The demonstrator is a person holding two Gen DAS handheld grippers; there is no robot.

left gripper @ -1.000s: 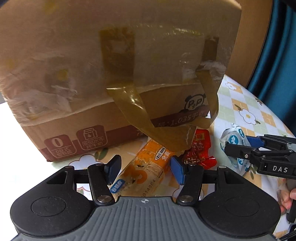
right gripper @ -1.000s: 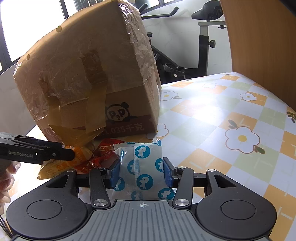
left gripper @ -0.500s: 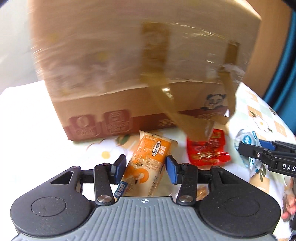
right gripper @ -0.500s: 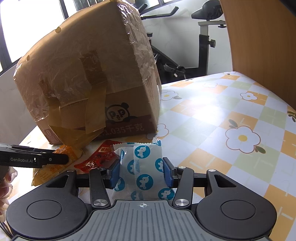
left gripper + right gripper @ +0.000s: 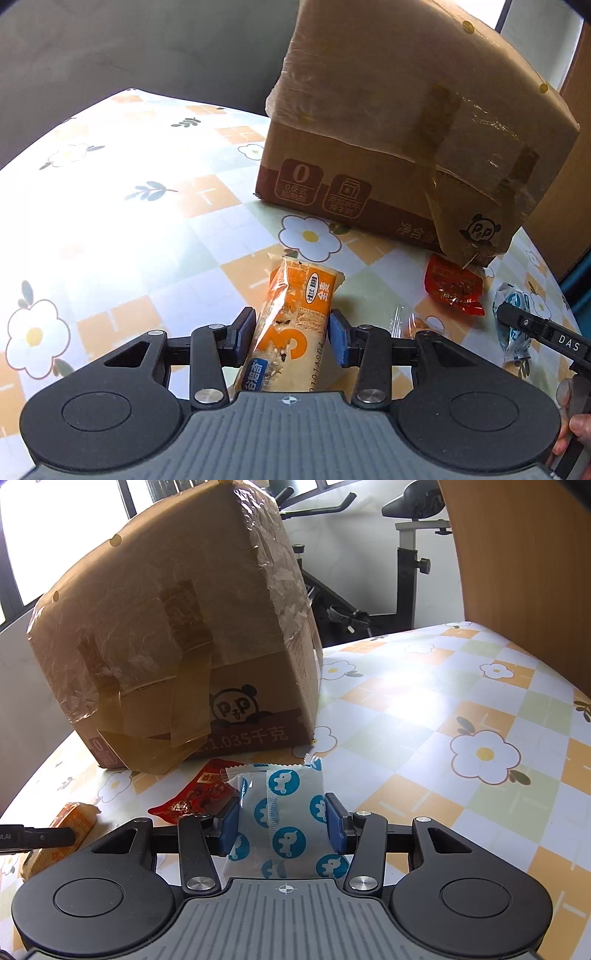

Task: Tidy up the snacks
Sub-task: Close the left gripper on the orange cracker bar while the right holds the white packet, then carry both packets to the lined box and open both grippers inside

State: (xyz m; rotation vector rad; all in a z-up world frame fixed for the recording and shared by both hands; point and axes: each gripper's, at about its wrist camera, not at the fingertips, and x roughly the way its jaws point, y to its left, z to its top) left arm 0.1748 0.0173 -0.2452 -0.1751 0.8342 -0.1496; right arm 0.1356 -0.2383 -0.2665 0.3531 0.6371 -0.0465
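Observation:
My left gripper (image 5: 291, 339) is shut on an orange cracker packet (image 5: 295, 325) and holds it over the floral tablecloth. The same packet shows at the left of the right wrist view (image 5: 70, 823). My right gripper (image 5: 282, 825) is shut on a clear packet with blue round logos (image 5: 288, 819); it also shows at the right edge of the left wrist view (image 5: 515, 321). A red snack packet (image 5: 452, 290) lies on the table between them, just in front of the box, and shows in the right wrist view (image 5: 199, 794).
A large taped cardboard box (image 5: 406, 147) with a panda logo stands on the table (image 5: 147, 229) behind the snacks, also in the right wrist view (image 5: 177, 642). A wooden panel (image 5: 524, 561) rises at the right. An exercise bike (image 5: 406, 554) stands beyond the table.
My left gripper closed on the orange packet and pulled it back and to the left, away from the box. The right gripper kept still, holding the blue-logo packet.

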